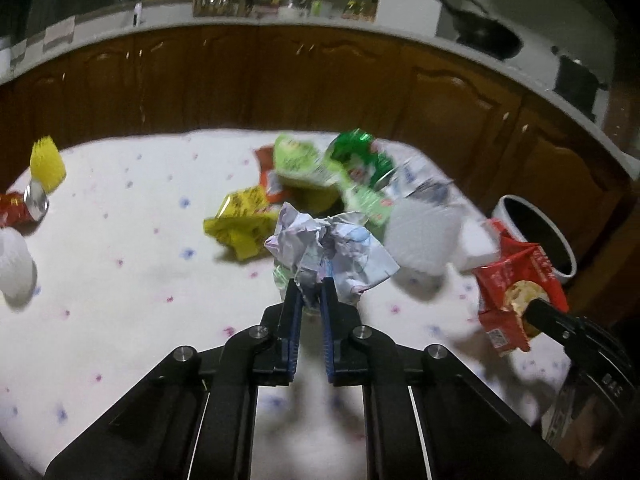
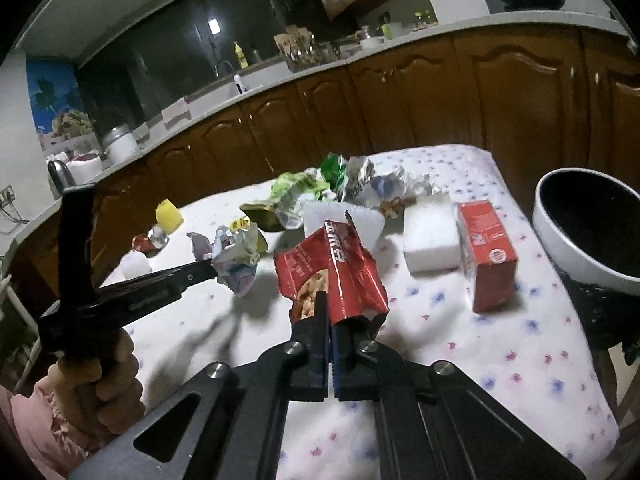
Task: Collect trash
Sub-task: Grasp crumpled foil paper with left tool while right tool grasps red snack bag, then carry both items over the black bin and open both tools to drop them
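Left gripper [image 1: 311, 294]: fingers closed onto the lower edge of a crumpled paper ball [image 1: 328, 254]; ball is lifted just clear of the worktop [image 1: 120, 300].
Right gripper [image 2: 329, 312]: fingers pressed together on the bottom fold of a red snack wrapper [image 2: 332, 268], which stands up from the grip.
Trash bin [image 2: 592, 232]: white rim, dark inside, at the worktop's right edge, near the right gripper, farther from the left.
Remaining trash: heap of wrappers [image 1: 320, 168] at the far side; red box [image 2: 486, 252] and white block [image 2: 430, 236] beside the bin.
Risk 1: paper ball is pinched by a thin edge only; likely to tear free or slip during carry.
Risk 2: wrapper is open at top; contents, if any, could spill when tilted over the bin.
Risk 3: both hands heading for one bin could collide.
Unclear: motion blur over the heap; individual items not separable. Bin interior too dark to read.
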The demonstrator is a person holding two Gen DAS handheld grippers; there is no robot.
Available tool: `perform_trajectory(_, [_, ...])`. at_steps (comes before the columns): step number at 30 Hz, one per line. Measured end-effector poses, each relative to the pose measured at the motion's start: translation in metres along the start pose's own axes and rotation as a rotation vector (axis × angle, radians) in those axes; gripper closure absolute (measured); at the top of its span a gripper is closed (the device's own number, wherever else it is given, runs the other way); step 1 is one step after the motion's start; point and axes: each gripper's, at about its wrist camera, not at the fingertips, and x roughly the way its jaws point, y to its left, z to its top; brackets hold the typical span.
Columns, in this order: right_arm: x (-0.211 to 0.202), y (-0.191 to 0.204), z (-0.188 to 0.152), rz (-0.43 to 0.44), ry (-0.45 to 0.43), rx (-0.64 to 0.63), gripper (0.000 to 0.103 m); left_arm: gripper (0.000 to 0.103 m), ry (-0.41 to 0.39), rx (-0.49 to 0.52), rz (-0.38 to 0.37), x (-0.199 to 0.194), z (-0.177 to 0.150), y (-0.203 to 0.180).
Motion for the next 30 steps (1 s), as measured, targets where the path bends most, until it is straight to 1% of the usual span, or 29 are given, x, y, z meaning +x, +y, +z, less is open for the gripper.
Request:
perform_trajectory(5, [-0.023, -0.008, 0.002, -0.023, -0.047, 0.012, 0.103, 0.095, -0.037, 0.035, -0.062, -0.017, 0.008, -0.023])
perform_trajectory(12, [-0.057, -0.036, 0.004, -0.104, -0.100, 0.057, 0.103, 0.095, -0.058, 0.104, -0.153, -0.027, 0.015, -0.067])
perform_trajectory(19, [-0.078, -0.076, 0.003, -0.185, -0.127, 0.126, 0.102, 0.095, -0.040, 0.169, -0.232, -0.015, 0.022, -0.115])
perform_trajectory(24, [-0.084, -0.101, 0.006, -0.228, -0.126, 0.150, 0.102, 0.095, -0.032, 0.212, -0.271, -0.007, 0.028, -0.148])
perform_trajectory(30, [-0.090, -0.128, 0.015, -0.274, -0.122, 0.168, 0.102, 0.095, -0.014, 0.265, -0.301, 0.004, 0.040, -0.187])
